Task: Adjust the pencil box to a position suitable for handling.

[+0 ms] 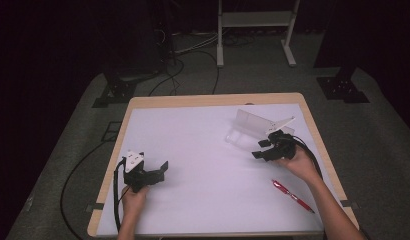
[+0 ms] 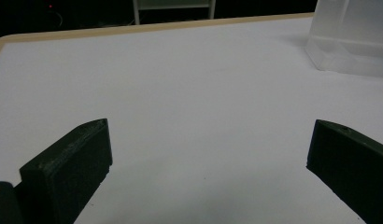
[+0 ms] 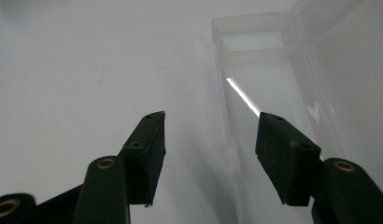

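A clear plastic box (image 1: pixel 241 135) lies on the white sheet at the right of the table, its lid (image 1: pixel 253 121) standing open. My right gripper (image 1: pixel 260 149) hovers at the box's near end with its jaws apart. In the right gripper view the box (image 3: pixel 255 51) runs away from me, and its left wall passes between the right gripper's (image 3: pixel 212 116) jaws without either pad touching it. A red pen (image 1: pixel 293 196) lies on the sheet behind the right hand. My left gripper (image 1: pixel 163 171) rests at the front left, open and empty (image 2: pixel 210 130).
The white sheet (image 1: pixel 193 145) covers most of the wooden table (image 1: pixel 213 100). The left gripper view catches a corner of the box (image 2: pixel 348 42) at the upper right. Cables and stand feet (image 1: pixel 343 87) lie on the floor beyond the table.
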`<state>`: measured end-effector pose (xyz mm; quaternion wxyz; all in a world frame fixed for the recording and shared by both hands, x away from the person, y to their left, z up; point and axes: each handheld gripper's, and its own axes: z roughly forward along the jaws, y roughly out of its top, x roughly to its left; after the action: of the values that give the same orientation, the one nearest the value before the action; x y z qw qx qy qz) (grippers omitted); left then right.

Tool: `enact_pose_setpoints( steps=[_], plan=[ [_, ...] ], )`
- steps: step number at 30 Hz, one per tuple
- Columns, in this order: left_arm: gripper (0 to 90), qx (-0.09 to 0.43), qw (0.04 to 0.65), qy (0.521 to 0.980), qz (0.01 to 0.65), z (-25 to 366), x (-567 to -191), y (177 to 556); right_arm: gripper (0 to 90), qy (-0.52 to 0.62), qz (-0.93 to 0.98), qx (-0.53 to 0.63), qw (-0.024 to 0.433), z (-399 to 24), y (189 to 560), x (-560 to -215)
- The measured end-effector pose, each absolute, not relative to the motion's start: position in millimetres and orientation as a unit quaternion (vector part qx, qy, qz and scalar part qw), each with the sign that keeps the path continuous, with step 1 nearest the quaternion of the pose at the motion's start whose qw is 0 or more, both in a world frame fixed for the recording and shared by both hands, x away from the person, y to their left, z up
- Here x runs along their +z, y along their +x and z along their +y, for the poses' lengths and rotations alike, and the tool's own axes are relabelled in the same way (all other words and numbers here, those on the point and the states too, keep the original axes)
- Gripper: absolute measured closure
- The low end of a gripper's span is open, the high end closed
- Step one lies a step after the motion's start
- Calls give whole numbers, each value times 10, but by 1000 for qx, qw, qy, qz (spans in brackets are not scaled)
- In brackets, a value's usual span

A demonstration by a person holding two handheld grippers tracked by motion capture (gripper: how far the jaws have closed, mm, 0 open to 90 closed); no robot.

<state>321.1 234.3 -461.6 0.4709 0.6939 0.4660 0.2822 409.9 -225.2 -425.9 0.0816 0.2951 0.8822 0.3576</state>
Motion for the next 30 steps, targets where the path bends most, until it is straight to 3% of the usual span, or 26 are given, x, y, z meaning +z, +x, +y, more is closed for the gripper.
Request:
enact_pose_setpoints(
  steps=[30],
  plan=[
    [0, 282, 471, 693, 467, 2344, -4617, 3211, 663, 310, 895, 309, 81, -2195, 4298, -4494]
  ],
)
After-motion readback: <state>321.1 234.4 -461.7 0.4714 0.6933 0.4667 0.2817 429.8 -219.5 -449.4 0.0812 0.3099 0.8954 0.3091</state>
